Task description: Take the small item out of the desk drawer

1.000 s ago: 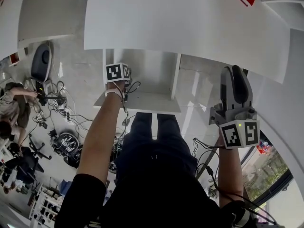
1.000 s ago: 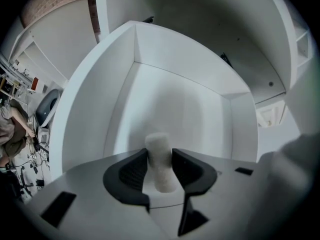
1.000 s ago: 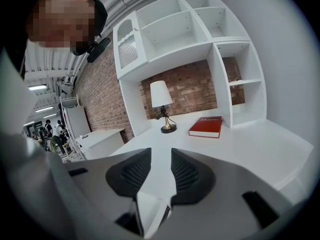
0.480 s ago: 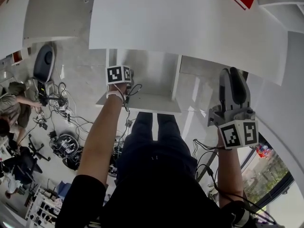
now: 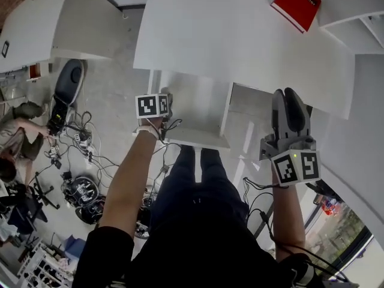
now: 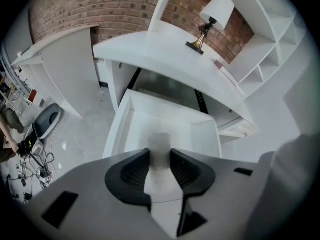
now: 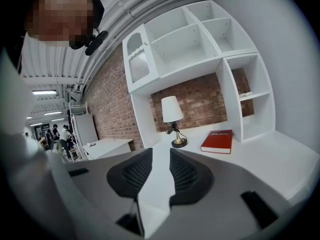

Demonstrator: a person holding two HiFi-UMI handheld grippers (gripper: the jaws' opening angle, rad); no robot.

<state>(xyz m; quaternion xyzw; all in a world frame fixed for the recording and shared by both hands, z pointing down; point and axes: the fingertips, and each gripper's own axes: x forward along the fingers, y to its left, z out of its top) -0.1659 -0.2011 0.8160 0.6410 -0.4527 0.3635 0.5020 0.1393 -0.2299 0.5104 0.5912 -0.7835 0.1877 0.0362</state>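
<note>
Only the left gripper view showed us the small item (image 6: 160, 143). It was a pale, blurred piece pinched by the left gripper (image 6: 159, 156), hanging over the open drawer (image 6: 124, 121) with the side walls standing off on both sides. In the head view the marker cube (image 5: 152, 105) hid it. The right gripper (image 7: 159, 159) hung beside the desk (image 5: 240, 41) front. Its fingers were spread on nothing, though they had just been closing a little. A second earlier the left jaws were wider and the red book (image 5: 296, 5) was cropped.
</note>
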